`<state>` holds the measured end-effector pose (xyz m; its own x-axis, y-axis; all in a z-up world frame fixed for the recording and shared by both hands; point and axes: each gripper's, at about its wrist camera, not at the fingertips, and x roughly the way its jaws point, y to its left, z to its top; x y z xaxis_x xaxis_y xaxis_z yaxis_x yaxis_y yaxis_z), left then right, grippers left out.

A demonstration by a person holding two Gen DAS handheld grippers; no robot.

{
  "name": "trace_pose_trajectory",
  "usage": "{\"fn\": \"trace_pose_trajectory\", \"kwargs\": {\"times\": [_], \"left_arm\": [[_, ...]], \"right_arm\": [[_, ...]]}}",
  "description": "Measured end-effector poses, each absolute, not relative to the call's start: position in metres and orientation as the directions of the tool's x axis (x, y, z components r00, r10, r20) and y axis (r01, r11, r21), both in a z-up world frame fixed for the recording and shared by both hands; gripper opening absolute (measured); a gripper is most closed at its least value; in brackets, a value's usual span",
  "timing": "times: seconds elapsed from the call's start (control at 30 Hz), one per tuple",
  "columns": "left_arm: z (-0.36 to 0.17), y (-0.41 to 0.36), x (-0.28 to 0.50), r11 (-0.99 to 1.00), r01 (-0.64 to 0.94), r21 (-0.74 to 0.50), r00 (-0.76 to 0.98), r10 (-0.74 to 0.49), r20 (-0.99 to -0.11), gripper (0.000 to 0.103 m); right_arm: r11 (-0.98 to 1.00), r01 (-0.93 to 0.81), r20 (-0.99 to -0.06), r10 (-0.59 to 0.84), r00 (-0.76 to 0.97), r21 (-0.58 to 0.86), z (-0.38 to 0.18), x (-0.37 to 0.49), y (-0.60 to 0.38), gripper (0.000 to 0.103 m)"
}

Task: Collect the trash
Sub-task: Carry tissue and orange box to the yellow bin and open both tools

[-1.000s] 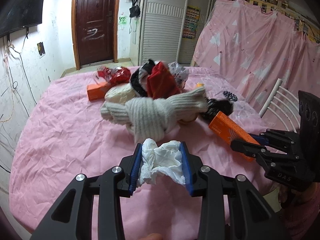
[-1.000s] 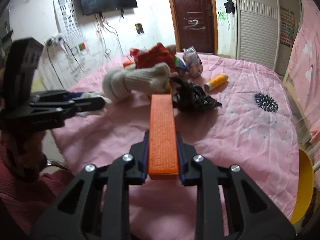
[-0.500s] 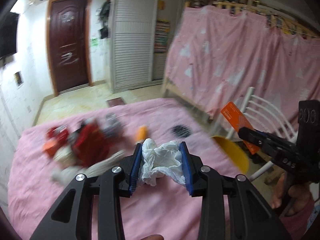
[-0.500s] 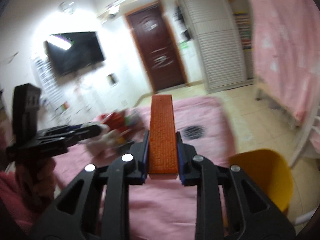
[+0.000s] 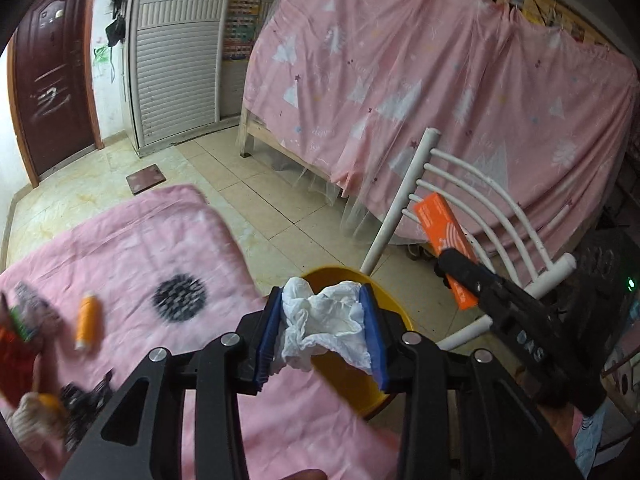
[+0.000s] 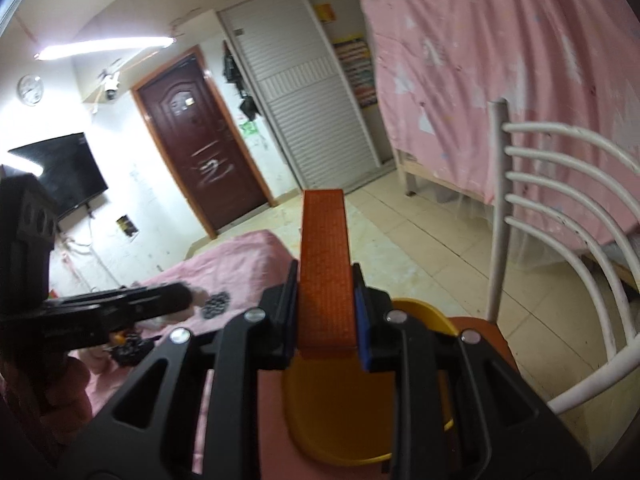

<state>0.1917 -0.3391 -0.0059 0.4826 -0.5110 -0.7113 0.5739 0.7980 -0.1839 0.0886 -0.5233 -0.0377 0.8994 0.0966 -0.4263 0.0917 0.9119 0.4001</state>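
The left tool (image 5: 325, 330) clenches a crumpled white tissue (image 5: 325, 326); the right tool (image 6: 326, 314) grips a long orange box (image 6: 324, 268). Both hover over the yellow bin (image 6: 352, 432) on the chair seat (image 6: 486, 330), just past the pink-covered table's (image 5: 132, 248) edge. This looks like the drop-off step: each tool should next release above the bin, whose visible interior appears empty.

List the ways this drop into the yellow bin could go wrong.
1. The orange box sticks far out past the right gripper; released now, it might tip over the yellow bin rim onto the chair seat.
2. The crumpled tissue in the left gripper hangs near the bin's edge beside the pink tablecloth; being light, it could cling or miss.
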Motion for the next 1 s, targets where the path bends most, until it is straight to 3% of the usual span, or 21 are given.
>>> {"fn": "trace_pose_trajectory", "kwargs": {"times": [0.1,0.33,0.6,0.63,0.67,0.73,1.0], "left_arm": [[-0.016,-0.364,0.200,0.803,0.575,-0.156,0.477,-0.484,-0.734,0.039],[-0.023,-0.372,0.208,0.808,0.566,-0.162,0.465,-0.476,-0.746,0.063],[-0.016,-0.352,0.205,0.833,0.523,-0.179,0.476,-0.460,-0.749,0.068],[-0.014,-0.349,0.204,0.835,0.519,-0.183,0.478,-0.461,-0.747,0.069],[-0.012,-0.347,0.203,0.837,0.516,-0.182,0.483,-0.459,-0.746,0.069],[-0.008,-0.339,0.202,0.842,0.509,-0.177,0.496,-0.455,-0.740,0.070],[0.000,-0.310,0.198,0.865,0.472,-0.171,0.526,-0.432,-0.733,0.070]], "right_arm": [[0.899,0.113,-0.439,0.094,0.894,0.422,-0.047,0.091,-0.532,0.023],[0.888,0.126,-0.461,0.105,0.881,0.442,-0.057,0.099,-0.536,0.023],[0.895,0.124,-0.504,0.123,0.855,0.428,-0.071,0.116,-0.524,0.023],[0.897,0.131,-0.522,0.123,0.844,0.423,-0.077,0.121,-0.522,0.031],[0.899,0.135,-0.533,0.122,0.838,0.417,-0.079,0.123,-0.519,0.048],[0.908,0.147,-0.552,0.105,0.827,0.392,-0.085,0.127,-0.514,0.062],[0.918,0.127,-0.548,0.109,0.829,0.375,-0.078,0.128,-0.501,0.063]]}}
